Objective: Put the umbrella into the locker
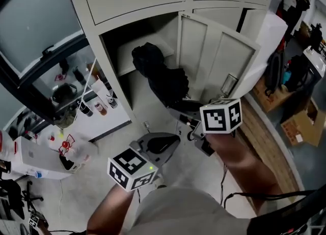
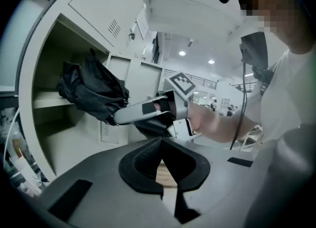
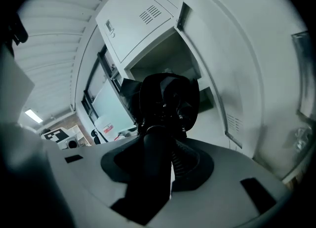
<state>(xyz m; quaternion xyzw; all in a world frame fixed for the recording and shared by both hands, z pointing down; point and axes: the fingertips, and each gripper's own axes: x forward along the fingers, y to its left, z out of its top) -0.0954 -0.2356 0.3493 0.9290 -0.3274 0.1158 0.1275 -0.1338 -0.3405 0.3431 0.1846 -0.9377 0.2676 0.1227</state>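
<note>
Between right tool point(image 3: 169, 159) jaws, umbrella handle point(image 3: 154, 172) clamped

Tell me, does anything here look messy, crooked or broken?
Only the umbrella: its black cloth is bunched and loose rather than rolled tight, as the right gripper holds it by the handle at the open locker. Nothing looks spilled or broken.

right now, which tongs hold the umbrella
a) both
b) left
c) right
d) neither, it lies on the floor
c: in the right gripper view the right tongs are closed on the handle of the black umbrella, while the left tongs are shut with nothing between them.
</note>
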